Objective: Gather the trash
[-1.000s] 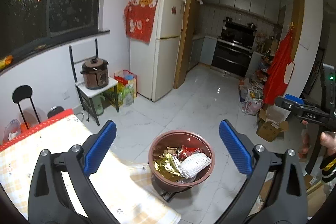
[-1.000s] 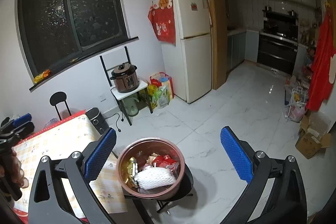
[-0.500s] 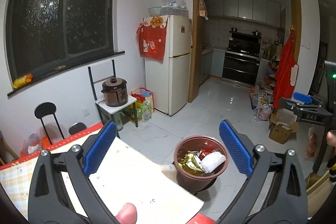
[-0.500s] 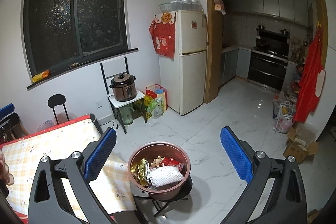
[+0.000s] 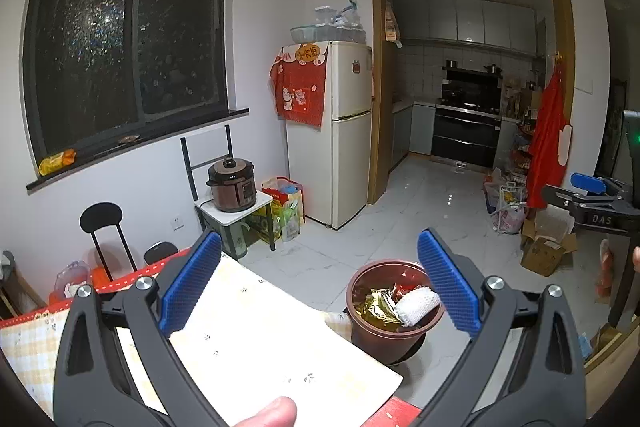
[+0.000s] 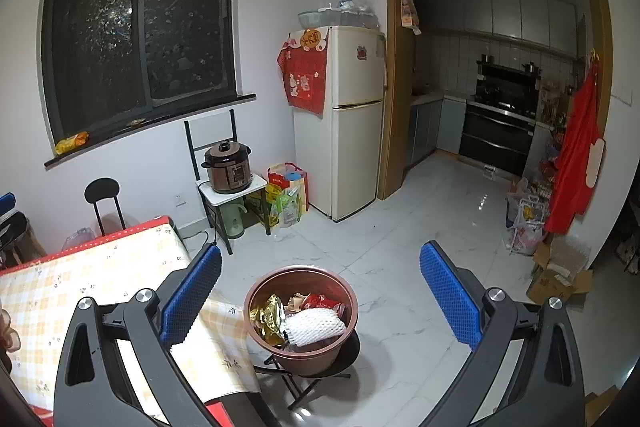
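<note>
Brown trash bin (image 6: 302, 319) on its stool beside the bench (image 6: 80, 279) now sits lower and farther in both views; left hand-held gripper (image 5: 320, 283) and right hand-held gripper (image 6: 320, 287), both spread and empty, have pulled back, so collecting looks finished.

My left tongs (image 5: 318, 283) hide the bin's (image 5: 362, 327) right rim w/ the right pad; bin base is behind the counter (image 5: 280, 339) edge. A fingertip (image 5: 272, 413) is cut off at the btm edge — rest of the hand out of frame. Right tongs (image 6: 320, 297) arms cut off at btm. Wrappers under the white foam net (image 6: 314, 325) — can't tell what they are. Stool (image 6: 320, 367) legs partly hidden by bin.
</note>
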`<action>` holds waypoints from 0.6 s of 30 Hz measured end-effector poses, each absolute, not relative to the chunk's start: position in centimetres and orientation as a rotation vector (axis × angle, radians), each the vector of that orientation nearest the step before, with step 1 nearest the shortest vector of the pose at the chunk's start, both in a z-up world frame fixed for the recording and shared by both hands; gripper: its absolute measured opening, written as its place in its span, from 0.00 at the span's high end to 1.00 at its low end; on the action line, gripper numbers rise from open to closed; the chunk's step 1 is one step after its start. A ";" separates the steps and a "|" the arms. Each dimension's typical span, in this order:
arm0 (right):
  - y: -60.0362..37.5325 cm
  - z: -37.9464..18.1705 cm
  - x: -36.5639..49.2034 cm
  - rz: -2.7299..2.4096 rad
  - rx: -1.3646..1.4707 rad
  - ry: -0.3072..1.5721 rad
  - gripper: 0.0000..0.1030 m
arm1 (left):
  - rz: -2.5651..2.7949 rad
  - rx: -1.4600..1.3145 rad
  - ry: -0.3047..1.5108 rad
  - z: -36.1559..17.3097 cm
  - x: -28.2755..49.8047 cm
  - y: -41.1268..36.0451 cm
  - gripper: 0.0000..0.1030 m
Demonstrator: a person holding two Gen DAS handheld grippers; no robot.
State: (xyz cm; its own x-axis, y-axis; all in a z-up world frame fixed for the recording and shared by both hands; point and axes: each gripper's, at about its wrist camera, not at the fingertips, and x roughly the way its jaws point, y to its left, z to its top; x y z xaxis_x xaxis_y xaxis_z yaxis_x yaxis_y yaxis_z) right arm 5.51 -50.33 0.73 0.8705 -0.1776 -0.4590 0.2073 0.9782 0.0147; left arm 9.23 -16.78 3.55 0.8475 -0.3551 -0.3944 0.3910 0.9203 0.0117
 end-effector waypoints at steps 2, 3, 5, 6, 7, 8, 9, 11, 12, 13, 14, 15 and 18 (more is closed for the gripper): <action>-50.2 0.9 5.3 -0.201 0.065 0.471 0.05 | -0.388 0.092 0.398 3.6 9.2 -16.7 0.06; -50.1 1.0 5.2 -0.203 0.063 0.471 0.05 | -0.386 0.092 0.399 3.6 9.2 -16.6 0.06; -50.2 1.0 5.3 -0.205 0.059 0.473 0.05 | -0.384 0.093 0.399 3.7 9.1 -16.7 0.06; -50.1 1.0 5.3 -0.206 0.058 0.475 0.05 | -0.382 0.094 0.398 3.7 9.1 -16.8 0.06; -50.1 1.1 5.3 -0.205 0.058 0.475 0.05 | -0.380 0.095 0.398 3.7 9.0 -16.7 0.06; -50.1 1.1 5.4 -0.205 0.059 0.474 0.05 | -0.380 0.095 0.400 3.7 9.0 -16.7 0.06; -50.1 1.1 5.3 -0.206 0.060 0.472 0.05 | -0.380 0.095 0.401 3.7 9.0 -16.8 0.06; -50.2 1.0 5.1 -0.206 0.062 0.470 0.05 | -0.381 0.098 0.402 3.7 9.0 -16.8 0.06; -50.3 1.0 5.3 -0.206 0.063 0.470 0.05 | -0.381 0.099 0.402 3.8 8.9 -16.9 0.06; -50.4 1.0 5.3 -0.209 0.063 0.471 0.05 | -0.383 0.102 0.401 3.8 9.0 -17.0 0.06; -50.4 1.0 5.3 -0.210 0.063 0.471 0.05 | -0.383 0.103 0.401 3.9 8.9 -17.0 0.06; -50.4 0.9 5.3 -0.210 0.064 0.471 0.05 | -0.383 0.104 0.399 3.9 9.0 -17.1 0.06; -50.4 0.9 5.3 -0.209 0.062 0.472 0.05 | -0.380 0.102 0.396 4.0 9.1 -17.2 0.06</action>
